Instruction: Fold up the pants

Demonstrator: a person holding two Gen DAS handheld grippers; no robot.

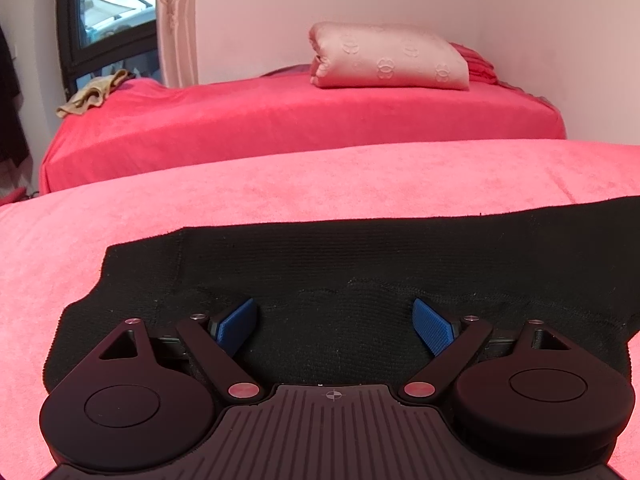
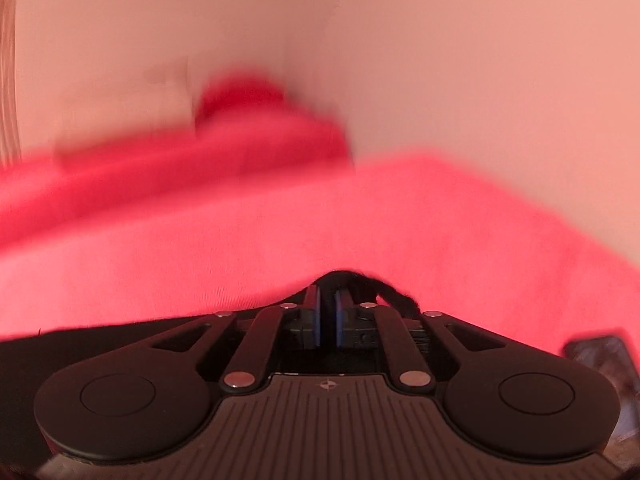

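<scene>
Black knit pants [image 1: 360, 256] lie flat on a pink-red bed cover [image 1: 280, 188], stretching from the left to the right edge of the left wrist view. My left gripper [image 1: 335, 312] is open, its blue pads spread wide just above the pants. In the right wrist view, which is motion-blurred, my right gripper [image 2: 328, 300] is shut on a bunched fold of the black pants [image 2: 396, 298], lifted off the cover [image 2: 280, 240]. More black fabric [image 2: 80, 344] trails to the lower left.
A second bed [image 1: 280, 120] with a red cover stands behind, with a folded pink quilt [image 1: 388, 58] and a beige cloth [image 1: 92, 94] on it. A window [image 1: 112, 12] and curtain are at the far left. A dark object [image 2: 604, 360] lies at the right.
</scene>
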